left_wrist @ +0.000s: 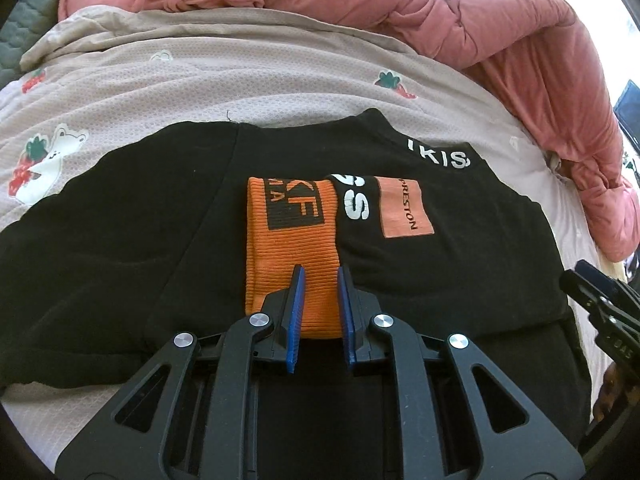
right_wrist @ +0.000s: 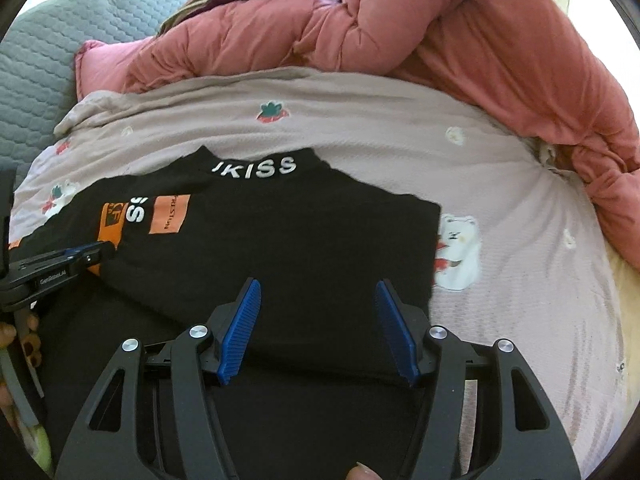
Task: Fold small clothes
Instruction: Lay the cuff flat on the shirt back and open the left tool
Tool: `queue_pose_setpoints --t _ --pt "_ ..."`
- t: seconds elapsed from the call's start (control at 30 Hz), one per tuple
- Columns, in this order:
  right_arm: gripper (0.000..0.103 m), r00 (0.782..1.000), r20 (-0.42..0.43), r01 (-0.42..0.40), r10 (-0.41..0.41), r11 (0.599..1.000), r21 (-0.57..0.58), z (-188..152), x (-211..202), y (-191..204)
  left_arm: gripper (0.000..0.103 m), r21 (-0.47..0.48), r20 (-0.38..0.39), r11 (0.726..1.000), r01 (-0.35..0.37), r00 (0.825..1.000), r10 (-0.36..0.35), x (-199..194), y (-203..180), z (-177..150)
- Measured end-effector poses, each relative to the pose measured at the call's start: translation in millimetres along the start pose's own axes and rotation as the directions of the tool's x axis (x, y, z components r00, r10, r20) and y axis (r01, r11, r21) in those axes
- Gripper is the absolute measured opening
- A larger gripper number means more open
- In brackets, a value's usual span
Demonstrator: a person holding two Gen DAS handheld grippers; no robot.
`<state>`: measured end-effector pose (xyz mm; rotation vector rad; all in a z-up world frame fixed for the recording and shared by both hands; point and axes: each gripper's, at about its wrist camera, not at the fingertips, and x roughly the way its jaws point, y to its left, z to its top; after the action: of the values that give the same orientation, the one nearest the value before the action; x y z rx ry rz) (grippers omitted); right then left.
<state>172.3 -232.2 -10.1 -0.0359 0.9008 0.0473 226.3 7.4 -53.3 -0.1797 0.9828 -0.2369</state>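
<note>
A black shirt (left_wrist: 120,260) (right_wrist: 300,232) with white "KISS" lettering and an orange patch (left_wrist: 404,208) lies flat on the bed. Its sleeve is folded across the chest and ends in an orange ribbed cuff (left_wrist: 280,248) (right_wrist: 110,224). My left gripper (left_wrist: 320,270) is nearly closed, with the near end of that cuff pinched between its blue pads. It also shows at the left edge of the right wrist view (right_wrist: 106,248). My right gripper (right_wrist: 318,282) stands open just above the shirt's right half, with no cloth gripped.
The bed sheet (left_wrist: 240,80) (right_wrist: 360,120) is beige with strawberry and bear prints. A bunched pink duvet (left_wrist: 480,20) (right_wrist: 480,40) borders the far and right sides. Grey quilted padding (right_wrist: 40,60) lies at the far left. A person's fingers (right_wrist: 28,336) hold the left gripper.
</note>
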Motion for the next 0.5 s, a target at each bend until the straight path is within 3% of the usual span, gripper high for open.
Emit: queue_pose_setpoints --t 0.13,0.17,0.5 --pt "0.059 0.987 -0.15 0.065 -0.059 0.997 0.033 -10 37 -11 0.01 -0.011 -0.002 1.0 0.019 1.0 -0.019 -1 3 0" --pt "0.06 0.984 -0.171 0.053 -0.042 0.997 0.061 -16 45 -17 0.01 -0.008 -0.003 1.0 0.021 1.0 -0.021 -1 3 0" --pt "0.065 0.991 -0.135 0.025 -0.012 0.995 0.093 -21 33 -18 0.012 -0.001 0.004 1.0 0.023 1.0 -0.023 -5 2 1"
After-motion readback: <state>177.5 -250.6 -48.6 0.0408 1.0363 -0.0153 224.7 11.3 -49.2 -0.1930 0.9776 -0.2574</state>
